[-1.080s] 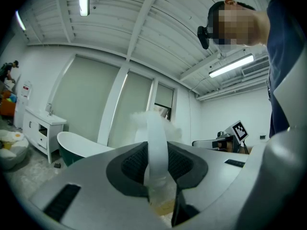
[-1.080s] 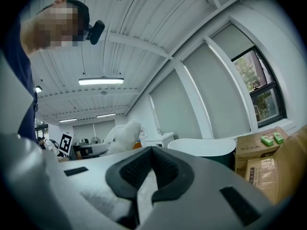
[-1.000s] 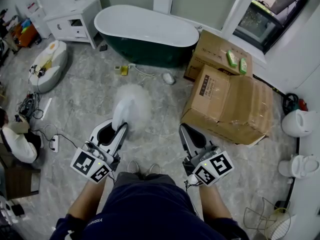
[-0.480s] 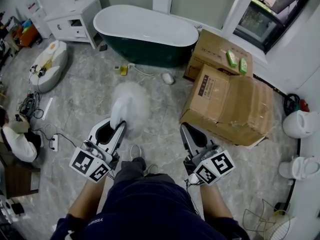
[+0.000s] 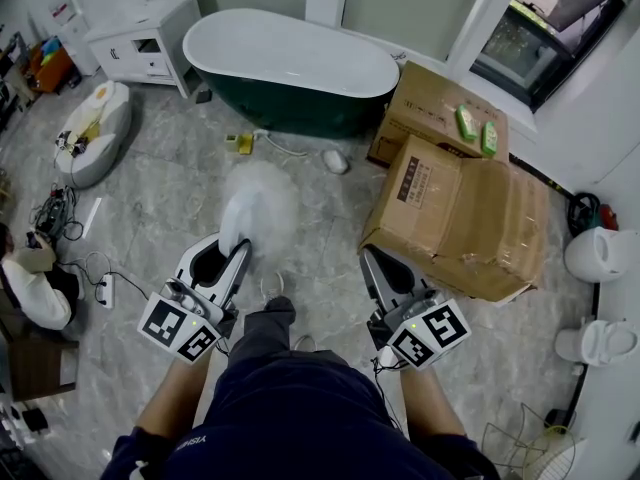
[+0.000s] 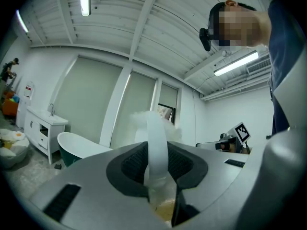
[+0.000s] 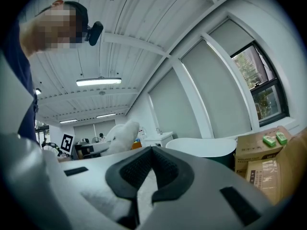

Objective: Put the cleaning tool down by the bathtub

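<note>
Duster (image 5: 262, 196) clamped in left gripper (image 5: 233, 250), fluff ahead.

Bathtub (image 5: 290, 63) stands at the back. Cabinet (image 5: 145, 33) to its left, cardboard boxes (image 5: 455, 213) to its right, duster (image 5: 258, 203) well before it.

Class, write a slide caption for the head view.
Left gripper holds a fluffy white duster short of the green bathtub; right gripper shut and empty.
</note>
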`<state>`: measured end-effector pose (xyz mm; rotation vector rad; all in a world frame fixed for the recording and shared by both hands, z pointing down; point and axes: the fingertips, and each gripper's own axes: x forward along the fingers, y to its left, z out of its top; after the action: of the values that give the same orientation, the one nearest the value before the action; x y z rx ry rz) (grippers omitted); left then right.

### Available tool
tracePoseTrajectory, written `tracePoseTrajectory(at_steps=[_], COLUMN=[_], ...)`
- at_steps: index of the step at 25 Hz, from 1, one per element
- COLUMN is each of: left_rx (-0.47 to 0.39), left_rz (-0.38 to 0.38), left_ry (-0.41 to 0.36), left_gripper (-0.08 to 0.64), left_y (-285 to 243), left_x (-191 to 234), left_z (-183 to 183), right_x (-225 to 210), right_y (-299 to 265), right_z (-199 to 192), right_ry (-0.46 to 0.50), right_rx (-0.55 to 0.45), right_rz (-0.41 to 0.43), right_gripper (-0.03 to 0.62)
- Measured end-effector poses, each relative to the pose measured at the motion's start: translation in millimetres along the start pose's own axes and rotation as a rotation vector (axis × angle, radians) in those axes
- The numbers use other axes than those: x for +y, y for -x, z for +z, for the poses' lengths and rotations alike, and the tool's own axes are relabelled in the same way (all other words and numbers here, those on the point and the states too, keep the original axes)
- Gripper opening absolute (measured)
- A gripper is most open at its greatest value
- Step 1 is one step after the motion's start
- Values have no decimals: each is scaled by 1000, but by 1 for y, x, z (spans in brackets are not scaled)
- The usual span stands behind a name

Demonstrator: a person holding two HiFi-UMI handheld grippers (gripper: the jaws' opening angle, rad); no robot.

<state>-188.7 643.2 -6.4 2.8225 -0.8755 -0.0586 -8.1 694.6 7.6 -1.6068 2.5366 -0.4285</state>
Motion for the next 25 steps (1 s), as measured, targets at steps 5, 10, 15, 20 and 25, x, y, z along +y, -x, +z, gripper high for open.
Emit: tracePoseTrajectory(at_steps=[5,10,15,20,25], left_rx=[8,20,27,29,26], left_rz=[-7,-19,-35,-53,-72], left_ry=[11,29,41,49,50], left_gripper=[110,110,110,110,110], left_y=[-23,-46,-69,-88,-104], left_x=[31,68,106,149,189], left_z=[-1,-1,3,11,23], right_x=[-17,-31,-44,-51,-53], right_y=[-33,-73,-115,-161,-204], right_z=[0,1,5,12,22], right_ry=[-5,-7,-7,-3,2], right_rx=[15,34,49,58,57], right_rz=[-8,-16,-25,-36,-49], right_gripper=[5,5,5,5,5])
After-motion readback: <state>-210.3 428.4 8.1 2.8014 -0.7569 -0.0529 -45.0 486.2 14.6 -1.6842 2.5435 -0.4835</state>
